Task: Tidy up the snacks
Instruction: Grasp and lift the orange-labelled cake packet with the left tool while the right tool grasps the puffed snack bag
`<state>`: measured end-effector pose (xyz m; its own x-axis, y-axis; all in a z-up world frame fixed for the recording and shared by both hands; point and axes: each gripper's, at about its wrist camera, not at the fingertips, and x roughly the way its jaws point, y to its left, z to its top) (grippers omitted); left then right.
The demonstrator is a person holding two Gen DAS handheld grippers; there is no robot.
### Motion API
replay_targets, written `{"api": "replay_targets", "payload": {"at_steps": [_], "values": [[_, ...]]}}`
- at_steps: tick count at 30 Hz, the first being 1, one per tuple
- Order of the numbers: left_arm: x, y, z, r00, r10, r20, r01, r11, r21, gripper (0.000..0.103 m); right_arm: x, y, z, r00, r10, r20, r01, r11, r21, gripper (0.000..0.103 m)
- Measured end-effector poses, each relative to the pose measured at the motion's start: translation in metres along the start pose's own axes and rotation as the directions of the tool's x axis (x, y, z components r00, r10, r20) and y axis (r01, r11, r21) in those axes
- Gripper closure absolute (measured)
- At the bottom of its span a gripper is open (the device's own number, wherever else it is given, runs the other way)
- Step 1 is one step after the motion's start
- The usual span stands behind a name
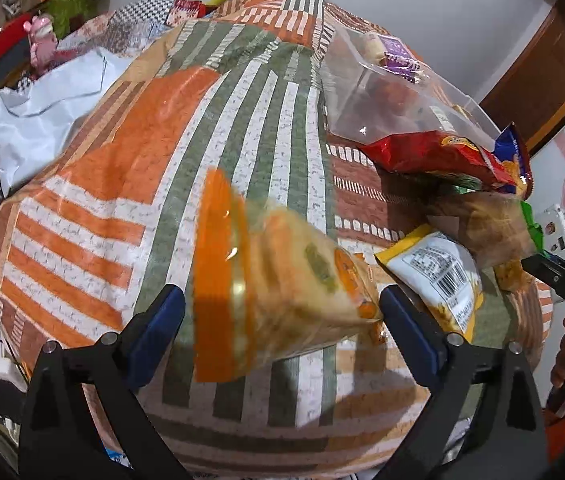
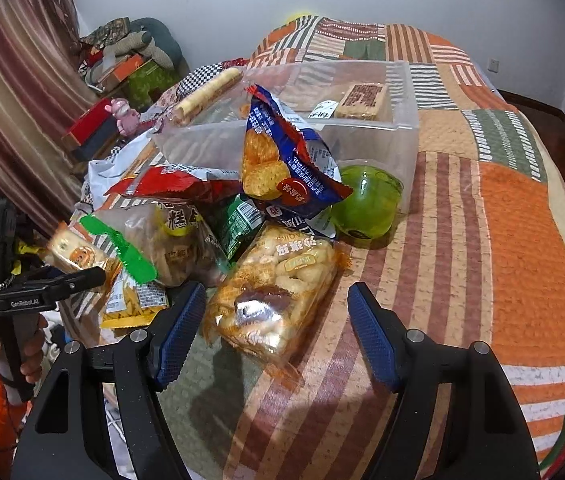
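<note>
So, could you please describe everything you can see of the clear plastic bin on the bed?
The clear plastic bin is a see-through, rectangular, open-topped container with thin walls, standing upright on the patchwork bedspread. It is mostly empty: a wrapped brown cake square lies flat inside near the back. A blue cracker bag leans on its front wall, a long biscuit roll rests across its left rim, and a green cup sits against its front right corner. Neither hand-held gripper touches it.

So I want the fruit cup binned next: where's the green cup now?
In the right wrist view the green cup sits on the quilt, against the clear bin's front wall, right of the blue cracker bag.
</note>
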<state>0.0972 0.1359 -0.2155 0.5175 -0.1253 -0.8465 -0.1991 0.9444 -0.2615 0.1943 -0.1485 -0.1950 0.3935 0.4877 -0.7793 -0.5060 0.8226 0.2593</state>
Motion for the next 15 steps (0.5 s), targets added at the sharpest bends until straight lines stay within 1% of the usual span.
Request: {"api": "replay_targets", "payload": {"at_steps": [2, 5, 7, 9, 11, 15], "values": [[0.003, -0.007, 0.001, 1.000, 0.023, 0.007, -0.024, 0.999, 0.029, 0.004, 0.002, 0.000, 0.000, 1.000, 0.007, -0.004, -0.007, 1.000, 0.005, 0.033], [0.005, -0.014, 0.002, 0.999, 0.027, 0.023, -0.028, 0.997, 0.067, 0.007, 0.007, 0.001, 0.002, 1.000, -0.005, -0.004, 0.005, 1.000, 0.002, 0.033], [0.004, -0.016, 0.003, 0.999, 0.020, 0.035, -0.023, 0.997, 0.077, 0.017, 0.010, 0.002, 0.003, 1.000, -0.008, -0.006, 0.008, 1.000, -0.001, 0.033], [0.003, -0.016, 0.004, 0.999, 0.018, 0.044, -0.021, 0.997, 0.079, 0.023, 0.013, 0.004, 0.002, 1.000, -0.004, -0.017, 0.004, 1.000, -0.011, 0.033], [0.001, -0.014, 0.007, 0.999, 0.006, 0.053, -0.010, 0.997, 0.070, 0.023, 0.015, 0.006, 0.002, 1.000, -0.004, -0.019, 0.004, 1.000, -0.018, 0.038], [-0.006, -0.011, 0.013, 0.997, -0.024, 0.079, 0.020, 0.998, 0.055, 0.023, 0.016, 0.005, 0.000, 1.000, -0.010, -0.015, 0.009, 0.999, -0.032, 0.039]]}}
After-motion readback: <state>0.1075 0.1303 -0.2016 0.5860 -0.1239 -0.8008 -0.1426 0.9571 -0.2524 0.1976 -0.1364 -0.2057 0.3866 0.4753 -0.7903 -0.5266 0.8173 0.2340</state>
